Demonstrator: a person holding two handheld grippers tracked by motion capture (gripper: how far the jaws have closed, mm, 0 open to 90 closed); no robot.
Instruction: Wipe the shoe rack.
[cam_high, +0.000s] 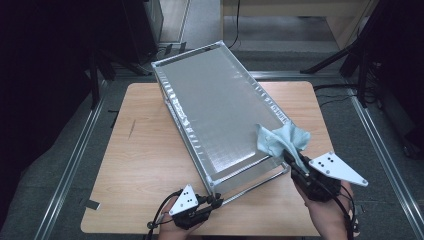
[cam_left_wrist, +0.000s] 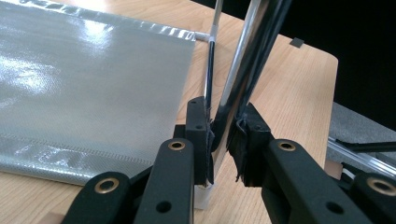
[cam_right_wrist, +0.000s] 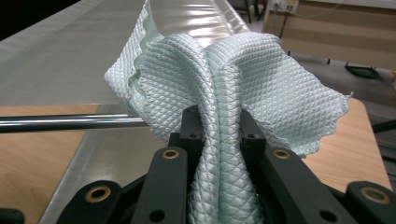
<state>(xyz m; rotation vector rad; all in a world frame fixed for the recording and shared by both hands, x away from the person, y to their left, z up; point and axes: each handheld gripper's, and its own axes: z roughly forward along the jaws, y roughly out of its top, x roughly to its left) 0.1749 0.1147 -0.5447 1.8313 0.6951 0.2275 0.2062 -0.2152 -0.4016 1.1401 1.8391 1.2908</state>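
A metal-framed rack with a silvery mesh shelf (cam_high: 220, 115) stands tilted across the wooden table (cam_high: 145, 165). My left gripper (cam_high: 216, 201) is shut on the rack's chrome leg (cam_left_wrist: 236, 88) at the near corner; the pads (cam_left_wrist: 201, 135) pinch that tube from both sides. My right gripper (cam_high: 289, 159) is shut on a pale blue waffle-weave cloth (cam_high: 281, 138), which drapes onto the shelf's near right corner. In the right gripper view the cloth (cam_right_wrist: 243, 79) bunches up between the jaws, above a chrome bar (cam_right_wrist: 70, 122) and the shelf (cam_right_wrist: 56, 60).
Dark tripod legs (cam_high: 340, 55) and stands rise beyond the table's far side. Metal floor rails (cam_high: 70, 165) run along both sides of the table. Bare tabletop lies left of the rack.
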